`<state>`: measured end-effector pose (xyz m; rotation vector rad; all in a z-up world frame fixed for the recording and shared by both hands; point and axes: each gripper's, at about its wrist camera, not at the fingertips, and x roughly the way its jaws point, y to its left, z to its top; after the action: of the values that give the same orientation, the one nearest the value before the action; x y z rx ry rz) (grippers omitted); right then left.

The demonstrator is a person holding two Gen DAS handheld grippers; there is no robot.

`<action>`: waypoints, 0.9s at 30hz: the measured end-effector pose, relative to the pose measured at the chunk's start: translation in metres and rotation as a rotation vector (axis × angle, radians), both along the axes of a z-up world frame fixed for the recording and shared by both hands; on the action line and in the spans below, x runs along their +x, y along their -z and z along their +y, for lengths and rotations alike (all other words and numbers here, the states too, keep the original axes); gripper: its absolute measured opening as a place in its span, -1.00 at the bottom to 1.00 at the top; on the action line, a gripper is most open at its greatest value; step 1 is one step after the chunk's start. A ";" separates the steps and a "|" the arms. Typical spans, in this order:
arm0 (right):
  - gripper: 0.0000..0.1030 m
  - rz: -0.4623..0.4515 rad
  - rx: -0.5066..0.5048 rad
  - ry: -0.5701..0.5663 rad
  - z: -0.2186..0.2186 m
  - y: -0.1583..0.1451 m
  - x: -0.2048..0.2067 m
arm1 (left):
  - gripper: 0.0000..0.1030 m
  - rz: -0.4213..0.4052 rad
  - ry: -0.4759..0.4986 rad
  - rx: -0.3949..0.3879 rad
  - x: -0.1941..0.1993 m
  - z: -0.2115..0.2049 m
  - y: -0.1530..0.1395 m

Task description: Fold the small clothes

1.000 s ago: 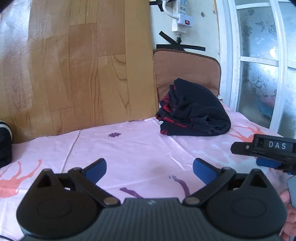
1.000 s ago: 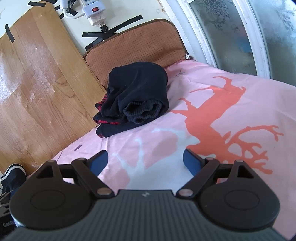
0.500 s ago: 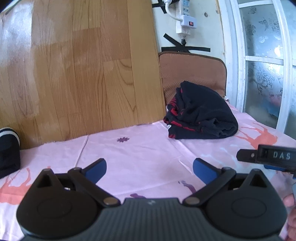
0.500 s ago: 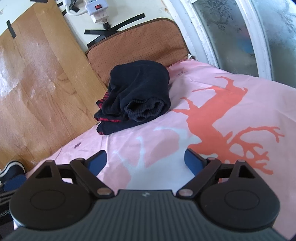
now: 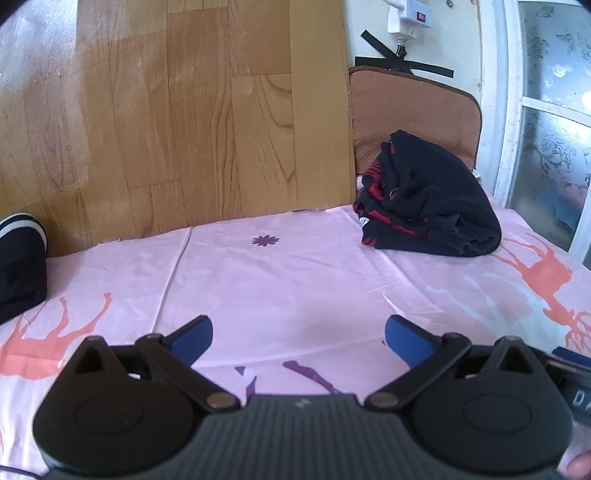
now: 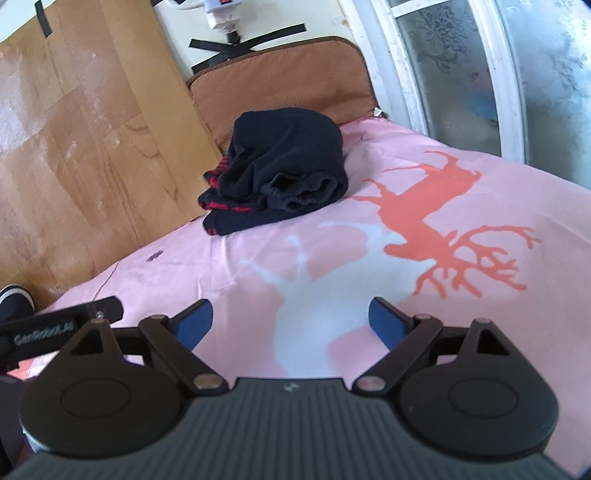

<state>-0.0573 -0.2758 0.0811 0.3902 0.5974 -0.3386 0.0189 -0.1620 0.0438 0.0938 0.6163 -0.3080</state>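
A folded pile of dark navy clothes with red stripes point(image 5: 428, 206) point(image 6: 284, 170) rests at the far end of the pink deer-print sheet point(image 5: 295, 280) point(image 6: 369, 236), against a brown cushion. My left gripper point(image 5: 298, 338) is open and holds nothing, hovering over the sheet well short of the pile. My right gripper point(image 6: 291, 321) is open too, with only bare sheet between its blue fingers point(image 6: 384, 319). Part of the right gripper's body shows at the right edge of the left wrist view, and the left gripper's body point(image 6: 59, 321) shows at the left of the right wrist view.
A wood-grain board point(image 5: 177, 110) and a brown cushion point(image 5: 413, 107) stand behind the sheet. Another dark garment with a white stripe point(image 5: 20, 266) lies at the far left. A frosted window point(image 6: 498, 66) runs along the right side, and a power strip point(image 5: 410, 14) hangs on the wall.
Both grippers have drawn back and shifted a little, so the pile looks farther off. The right gripper has slid lower in the left wrist view. Both stay open.
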 end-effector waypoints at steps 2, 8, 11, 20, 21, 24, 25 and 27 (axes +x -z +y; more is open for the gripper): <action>0.81 0.003 -0.009 -0.010 0.004 0.001 0.002 | 1.00 0.011 0.004 0.004 0.002 0.000 0.001; 0.86 -0.010 -0.004 -0.012 0.004 0.003 0.002 | 1.00 0.006 0.018 0.015 0.000 -0.001 0.000; 0.86 -0.020 0.010 -0.011 0.003 0.003 0.000 | 1.00 0.009 0.029 0.015 0.000 -0.002 0.000; 0.86 -0.046 0.035 0.004 0.001 0.002 -0.003 | 1.00 -0.004 0.048 0.047 -0.005 -0.005 0.000; 0.86 -0.047 0.037 0.005 0.001 0.002 -0.004 | 1.00 -0.014 0.052 0.051 -0.007 -0.006 0.000; 0.86 -0.051 0.042 0.006 0.001 0.003 -0.004 | 1.00 -0.035 0.056 0.062 -0.011 -0.008 -0.001; 0.86 -0.052 0.043 0.007 0.000 0.002 -0.004 | 1.00 -0.031 0.064 0.065 -0.011 -0.008 -0.001; 0.86 -0.055 0.046 0.007 0.000 0.002 -0.005 | 1.00 -0.015 0.081 0.063 -0.011 -0.009 0.000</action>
<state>-0.0621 -0.2759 0.0788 0.4445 0.5514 -0.3199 0.0080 -0.1709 0.0439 0.1814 0.6082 -0.3659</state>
